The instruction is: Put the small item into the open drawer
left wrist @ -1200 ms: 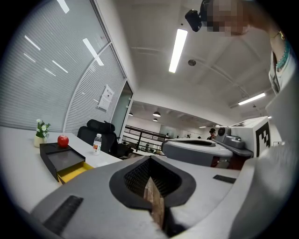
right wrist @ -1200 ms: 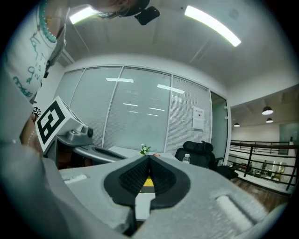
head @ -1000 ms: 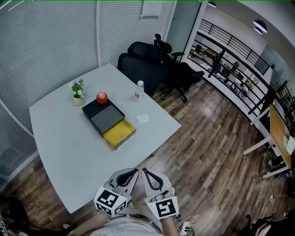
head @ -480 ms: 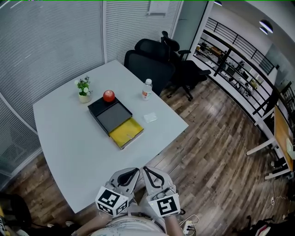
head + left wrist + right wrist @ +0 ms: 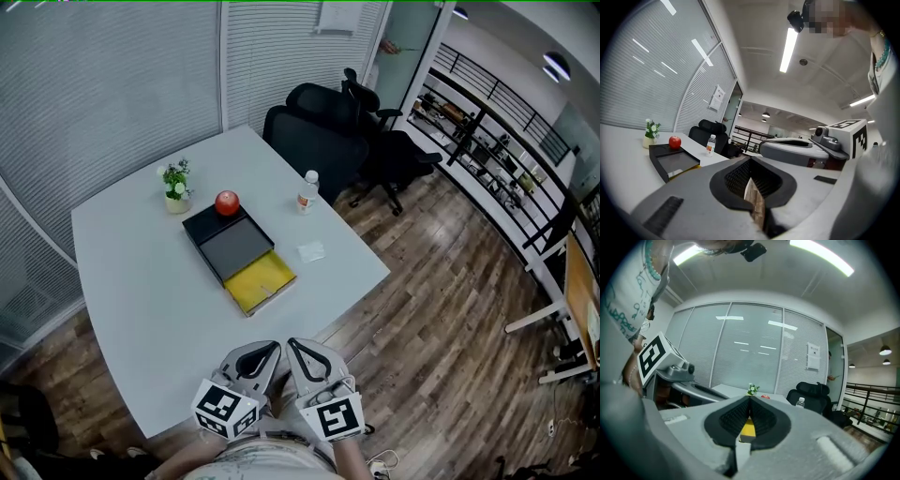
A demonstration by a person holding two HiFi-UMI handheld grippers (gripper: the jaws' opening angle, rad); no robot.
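Ahead, drawer (image 5: 261, 281) open — left gripper (image 5: 274, 348), right gripper (image 5: 292, 344) closed

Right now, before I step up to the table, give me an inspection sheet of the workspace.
Surface: white table, mostly bare.
Job's things: small white packet lies flat near the table's floor-side edge, apart from the black box; the box's yellow drawer stands pulled open.
Clutter: apple on the box's top; plant and bottle on the table.
Grippers: left tongs and right tongs both shut, empty, side by side short of the table.
Cables: plug strip with cord on the floor.
Surroundings: black chairs beyond the table; wood floor.
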